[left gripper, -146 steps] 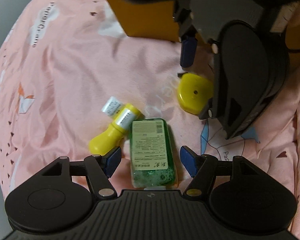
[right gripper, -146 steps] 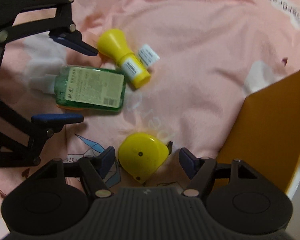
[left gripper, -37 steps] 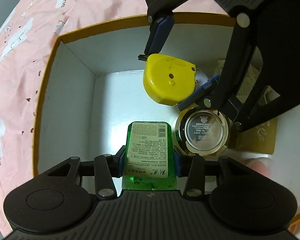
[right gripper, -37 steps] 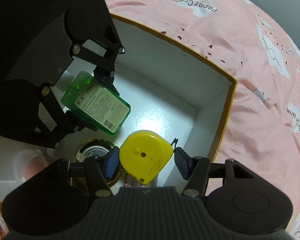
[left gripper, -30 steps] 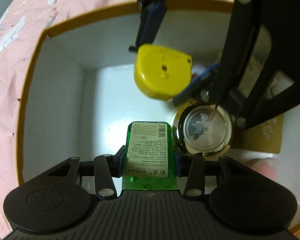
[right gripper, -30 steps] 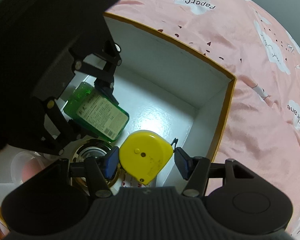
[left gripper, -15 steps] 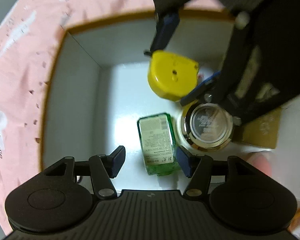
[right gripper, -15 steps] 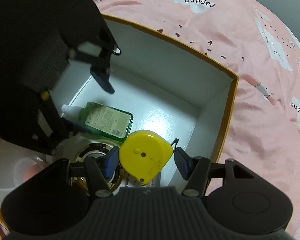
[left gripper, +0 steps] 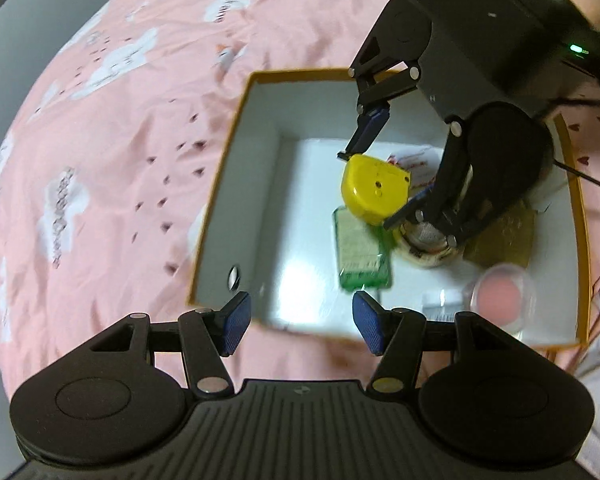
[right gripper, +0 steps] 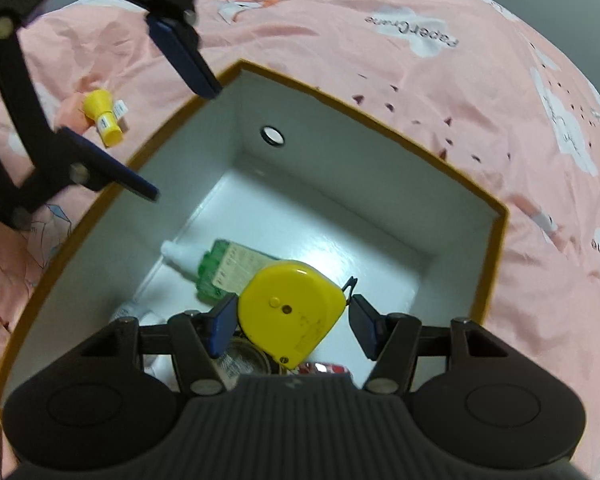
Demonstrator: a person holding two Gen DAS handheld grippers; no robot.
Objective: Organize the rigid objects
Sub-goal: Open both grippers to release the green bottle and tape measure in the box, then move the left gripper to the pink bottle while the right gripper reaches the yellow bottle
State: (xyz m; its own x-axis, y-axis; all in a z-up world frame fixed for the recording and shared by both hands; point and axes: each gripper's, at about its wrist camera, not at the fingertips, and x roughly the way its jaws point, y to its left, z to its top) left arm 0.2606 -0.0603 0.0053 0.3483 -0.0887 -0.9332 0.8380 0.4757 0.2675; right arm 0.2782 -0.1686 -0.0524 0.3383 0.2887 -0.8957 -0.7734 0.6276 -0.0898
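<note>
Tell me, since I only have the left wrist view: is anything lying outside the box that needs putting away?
Observer: Yes. The right wrist view shows a small yellow bottle lying on the pink bedspread, outside the box.
Operator: Which way does the green bottle's cap point?
Observer: The green bottle lies flat on the box floor, and its white cap points to the wall nearest the left gripper.
Operator: Is the tape measure firmly held?
Observer: It looks so. Both blue pads of the right gripper sit against the sides of the yellow tape measure, and its hook tab is beside the right pad.
</note>
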